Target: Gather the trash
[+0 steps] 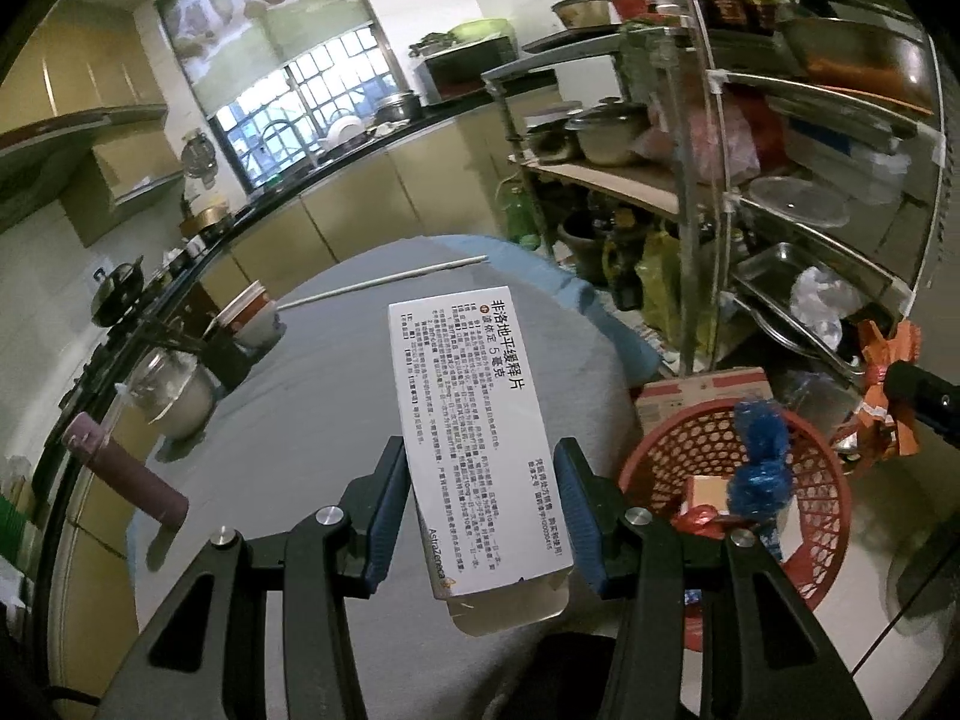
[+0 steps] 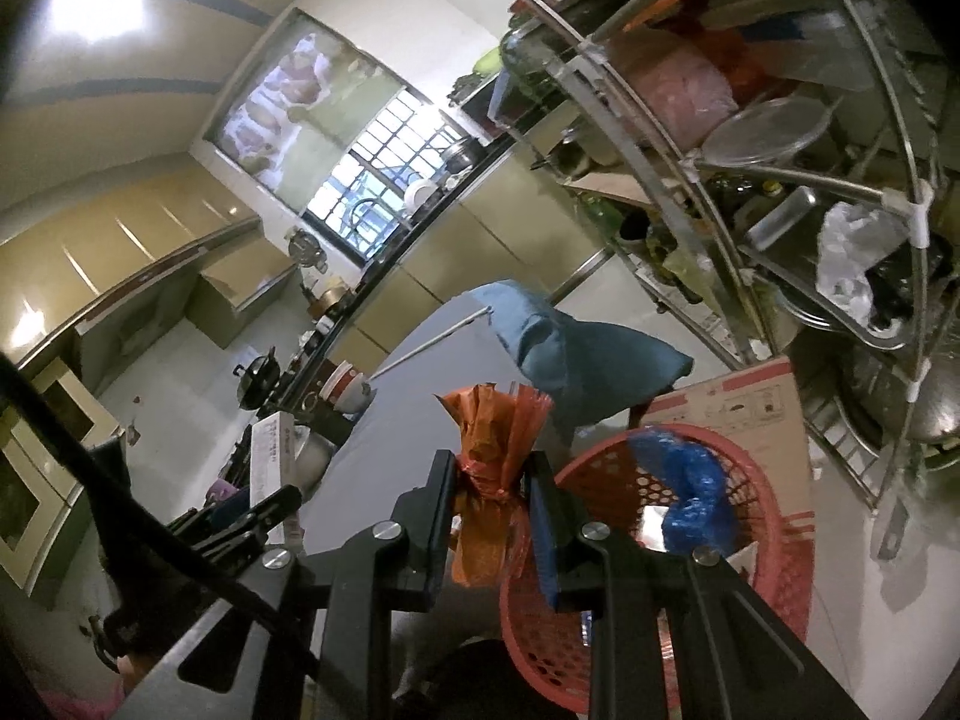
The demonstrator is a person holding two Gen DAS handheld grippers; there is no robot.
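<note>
L gripper (image 1: 480, 516) fingers clamp white medicine box (image 1: 474, 420), long axis pointing fwd over grey desk (image 1: 336, 408); R gripper (image 2: 489, 480) fingers pinch orange wrapper (image 2: 495, 450); red basket (image 2: 774, 546) lies low right of both; R looks nearer.

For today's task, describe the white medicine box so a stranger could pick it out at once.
Start at the grey-covered table beside the red basket. Above the table, the left gripper clamps a long white medicine box between blue pads. Only it carries black printed text; the right gripper holds a crumpled orange wrapper.
</note>
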